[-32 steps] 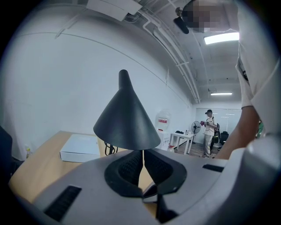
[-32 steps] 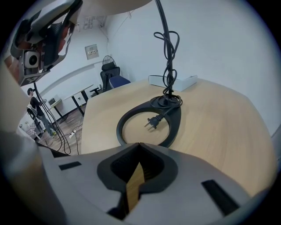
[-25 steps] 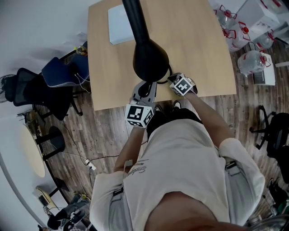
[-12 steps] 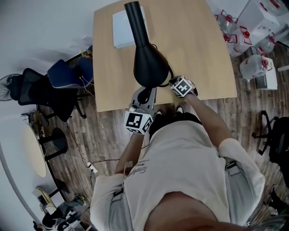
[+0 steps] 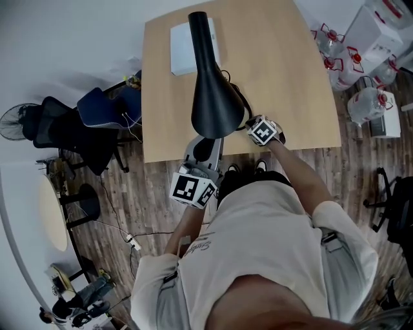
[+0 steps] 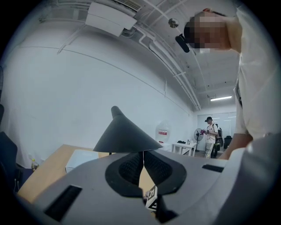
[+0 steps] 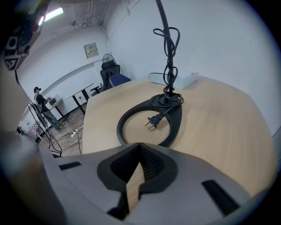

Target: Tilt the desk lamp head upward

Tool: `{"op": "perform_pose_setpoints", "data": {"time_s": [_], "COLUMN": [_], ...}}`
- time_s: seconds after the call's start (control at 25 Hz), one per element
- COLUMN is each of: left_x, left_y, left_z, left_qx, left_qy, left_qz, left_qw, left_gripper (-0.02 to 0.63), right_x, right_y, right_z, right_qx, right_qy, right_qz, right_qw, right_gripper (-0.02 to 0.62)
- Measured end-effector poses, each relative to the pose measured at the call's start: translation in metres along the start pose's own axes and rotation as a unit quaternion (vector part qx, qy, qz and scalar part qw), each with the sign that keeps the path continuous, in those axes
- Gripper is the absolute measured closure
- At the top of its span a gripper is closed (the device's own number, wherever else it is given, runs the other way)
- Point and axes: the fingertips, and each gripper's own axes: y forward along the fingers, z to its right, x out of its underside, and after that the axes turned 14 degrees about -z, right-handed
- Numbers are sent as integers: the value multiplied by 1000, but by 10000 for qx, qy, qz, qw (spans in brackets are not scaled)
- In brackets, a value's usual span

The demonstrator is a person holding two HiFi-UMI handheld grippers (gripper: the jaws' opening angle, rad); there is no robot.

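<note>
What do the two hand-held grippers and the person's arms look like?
The left hand-held gripper and the right hand-held gripper each have a grey moulded body with black ribbed pads on the jaws. Each carries a white cube printed with black square markers. No cables show on them. The person wears a pale short-sleeved T-shirt.

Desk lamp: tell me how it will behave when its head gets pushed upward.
The wide cone head on a thin neck probably makes it top-heavy, so it may tip. The flat ring base could slide on the smooth table unless held. The cord, loosely wound round the neck, looks floppy.
</note>
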Motion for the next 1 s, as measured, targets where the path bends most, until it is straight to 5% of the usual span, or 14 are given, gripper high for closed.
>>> {"op": "perform_pose_setpoints", "data": {"time_s": [0.4,1.0], "left_x": [-47,-103], "left_y": [-19,-32], "left_z": [17,29], "left_qx": [-48,171], "left_qy": [-113,385], "left_qz": [331,529], "left_qw": [9994,9977], "left_gripper": [591,591], "right_x": [4,-1], "right_y": [1,-2], "right_z": [0,0], "right_qx": [27,51], "right_qy": [-94,-12], "right_qz": [-29,-42], "right_qw": [9999,10000], "right_gripper": [601,601]}}
